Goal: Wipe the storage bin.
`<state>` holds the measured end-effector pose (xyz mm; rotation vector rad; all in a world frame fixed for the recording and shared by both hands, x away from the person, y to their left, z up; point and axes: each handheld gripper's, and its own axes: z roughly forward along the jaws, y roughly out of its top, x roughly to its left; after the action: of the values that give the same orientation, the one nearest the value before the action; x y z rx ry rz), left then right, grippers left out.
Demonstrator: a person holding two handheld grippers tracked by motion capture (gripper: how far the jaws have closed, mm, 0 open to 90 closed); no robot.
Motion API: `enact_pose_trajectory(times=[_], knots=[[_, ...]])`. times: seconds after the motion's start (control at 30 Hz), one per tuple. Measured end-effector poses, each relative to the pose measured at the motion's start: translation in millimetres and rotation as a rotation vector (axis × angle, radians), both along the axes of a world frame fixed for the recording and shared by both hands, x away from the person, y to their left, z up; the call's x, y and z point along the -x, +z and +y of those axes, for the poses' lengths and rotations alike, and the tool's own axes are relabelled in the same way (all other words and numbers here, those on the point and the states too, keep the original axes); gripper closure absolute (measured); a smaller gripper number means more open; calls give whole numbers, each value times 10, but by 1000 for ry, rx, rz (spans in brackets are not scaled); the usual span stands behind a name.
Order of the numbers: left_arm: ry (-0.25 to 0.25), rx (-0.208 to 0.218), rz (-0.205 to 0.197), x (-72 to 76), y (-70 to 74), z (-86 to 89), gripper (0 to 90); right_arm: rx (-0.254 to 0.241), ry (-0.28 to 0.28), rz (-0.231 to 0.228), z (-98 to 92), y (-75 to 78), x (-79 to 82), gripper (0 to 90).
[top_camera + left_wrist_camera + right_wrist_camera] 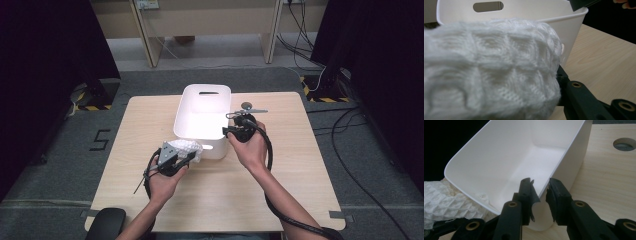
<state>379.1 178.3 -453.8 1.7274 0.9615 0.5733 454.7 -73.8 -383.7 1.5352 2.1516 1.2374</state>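
Wooden table (300, 165) | white bin (202, 120) long axis runs away, right tool (235, 131) clamps its rim | left tool (182, 159) grips white cloth (186, 148)

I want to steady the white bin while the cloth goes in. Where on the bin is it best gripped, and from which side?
Grip the thin rim of the white bin at its near right corner, coming from the right and above with one jaw inside and one outside. The wall is thin, upright and open-topped there. The right gripper already straddles that corner, away from the white cloth in the left gripper.

White cloth (187, 148) beside white bin (202, 120)
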Motion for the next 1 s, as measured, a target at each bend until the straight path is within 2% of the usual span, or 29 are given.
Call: enact_pose_trajectory(times=[0.2, 0.33, 0.43, 1.0], knots=[[-5, 14, -8, 35, 66, -10, 754, 1, 1, -1, 0, 0, 2, 733], [-10, 23, -35, 55, 162, -37, 754, 2, 0, -1, 1, 1, 4, 734], [-5, 13, -36, 30, 207, -45, 754, 4, 1, -3, -1, 3, 4, 734], [-25, 3, -22, -2, 176, -171, 754, 3, 0, -6, -1, 5, 11, 738]])
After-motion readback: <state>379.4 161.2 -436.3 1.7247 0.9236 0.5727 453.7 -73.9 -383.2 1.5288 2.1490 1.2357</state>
